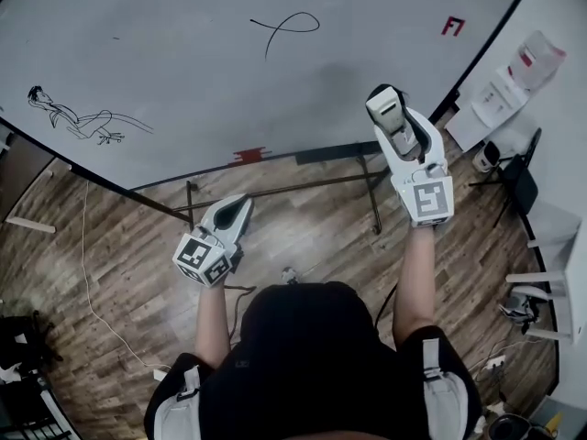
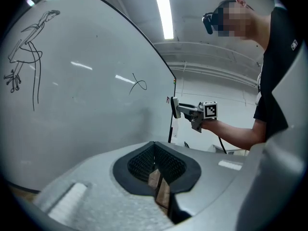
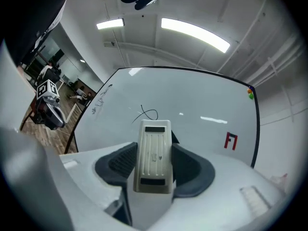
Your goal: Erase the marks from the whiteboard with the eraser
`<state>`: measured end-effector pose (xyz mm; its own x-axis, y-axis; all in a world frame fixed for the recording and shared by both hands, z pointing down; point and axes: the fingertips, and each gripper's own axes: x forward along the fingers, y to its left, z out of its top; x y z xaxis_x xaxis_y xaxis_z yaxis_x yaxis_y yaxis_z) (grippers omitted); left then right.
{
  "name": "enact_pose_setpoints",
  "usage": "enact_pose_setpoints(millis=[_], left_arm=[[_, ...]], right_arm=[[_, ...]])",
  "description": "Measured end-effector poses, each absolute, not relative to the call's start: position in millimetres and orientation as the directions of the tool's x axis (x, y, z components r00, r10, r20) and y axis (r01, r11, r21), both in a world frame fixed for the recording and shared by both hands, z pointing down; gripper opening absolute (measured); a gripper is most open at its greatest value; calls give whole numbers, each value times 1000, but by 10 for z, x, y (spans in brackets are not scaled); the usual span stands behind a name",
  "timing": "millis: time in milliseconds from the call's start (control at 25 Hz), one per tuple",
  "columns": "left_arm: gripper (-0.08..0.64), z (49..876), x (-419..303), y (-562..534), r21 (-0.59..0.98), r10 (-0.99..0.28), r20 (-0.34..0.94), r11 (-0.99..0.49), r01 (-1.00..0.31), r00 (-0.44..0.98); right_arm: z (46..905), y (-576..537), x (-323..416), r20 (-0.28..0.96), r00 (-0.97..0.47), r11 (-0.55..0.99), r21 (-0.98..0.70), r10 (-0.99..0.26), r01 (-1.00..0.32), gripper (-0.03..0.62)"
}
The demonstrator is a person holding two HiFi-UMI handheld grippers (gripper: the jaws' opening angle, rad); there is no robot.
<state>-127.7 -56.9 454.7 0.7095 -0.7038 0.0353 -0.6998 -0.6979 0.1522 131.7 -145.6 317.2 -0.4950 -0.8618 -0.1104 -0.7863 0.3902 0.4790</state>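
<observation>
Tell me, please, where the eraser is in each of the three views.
Head view: eraser, upper right of centre, in the right gripper.
Left gripper view: small, right of centre, beside the whiteboard edge.
Right gripper view: centre, between the jaws.
Shared landmark: the black loop scribble on the whiteboard.

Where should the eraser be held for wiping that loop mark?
By its two long side edges, as the right gripper holds it: jaws shut on the eraser from behind, its ribbed plastic back toward the camera. That should leave the far face free to meet the whiteboard flat, near the loop mark.
</observation>
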Motion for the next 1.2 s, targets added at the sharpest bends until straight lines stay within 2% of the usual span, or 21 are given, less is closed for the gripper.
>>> enact_pose_setpoints(millis=[200,520,800,1120,1200], left_arm=[[11,4614,-1485,-725,155,-706,50,-694,-704,707],[11,4593,-1704,-974,146,-738,60,-660,-737,672],[11,4590,-1683,-1240,147,-758,57,-637,-756,650],[11,4695,-1701,-1522,170,-775,83,-608,-776,626],[11,4691,-1704,-1584,169,-778,84,-604,-778,622]], right_arm=[[2904,-1725,1220,-153,-449,306,542,-880,-783,227],[2649,-2148,1141,-207,-433,257,558,-877,-789,225],[2429,-2391,1090,-246,-443,221,604,-862,-766,225],[2108,-2601,968,-269,-441,120,727,-856,-676,225],[2019,-2589,945,-302,-441,113,706,-845,-699,224]])
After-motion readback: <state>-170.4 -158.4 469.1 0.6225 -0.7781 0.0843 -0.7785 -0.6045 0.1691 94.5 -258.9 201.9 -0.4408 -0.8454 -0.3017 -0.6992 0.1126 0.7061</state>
